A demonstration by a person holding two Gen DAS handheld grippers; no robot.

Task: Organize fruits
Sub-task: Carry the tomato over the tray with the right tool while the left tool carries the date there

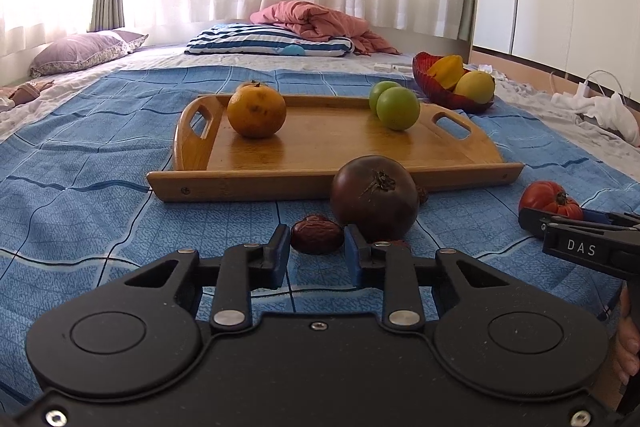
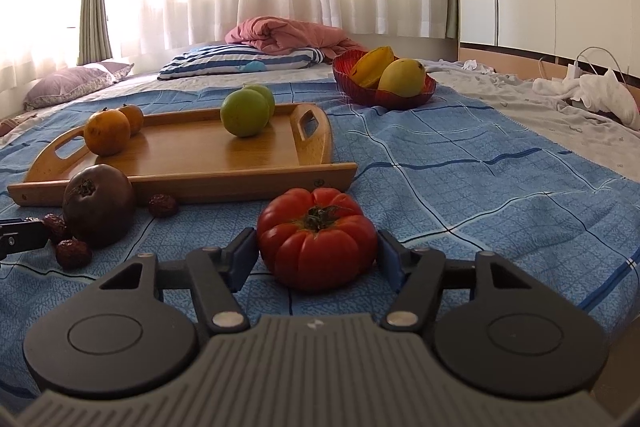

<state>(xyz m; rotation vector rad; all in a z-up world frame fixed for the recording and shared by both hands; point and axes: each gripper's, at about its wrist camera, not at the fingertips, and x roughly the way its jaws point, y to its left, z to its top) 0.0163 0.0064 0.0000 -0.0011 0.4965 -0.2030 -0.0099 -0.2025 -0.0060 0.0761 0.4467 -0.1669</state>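
Below, left gripper [image 1: 316, 251] gaped around wrinkled dark-red date [image 1: 317, 235]; right gripper [image 2: 317, 259] spread wide astride ribbed red tomato [image 2: 317, 243]; best squeezed gently, centred, lifted straight.

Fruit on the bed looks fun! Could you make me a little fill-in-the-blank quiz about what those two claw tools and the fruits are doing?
1. The right gripper has its fingers on either side of a ribbed red ____.
2. The left gripper straddles a small wrinkled ____.
3. Two oranges and two green fruits sit on the wooden ____.
4. The starfruit lies in a red ____.

Missing words: tomato; date; tray; bowl
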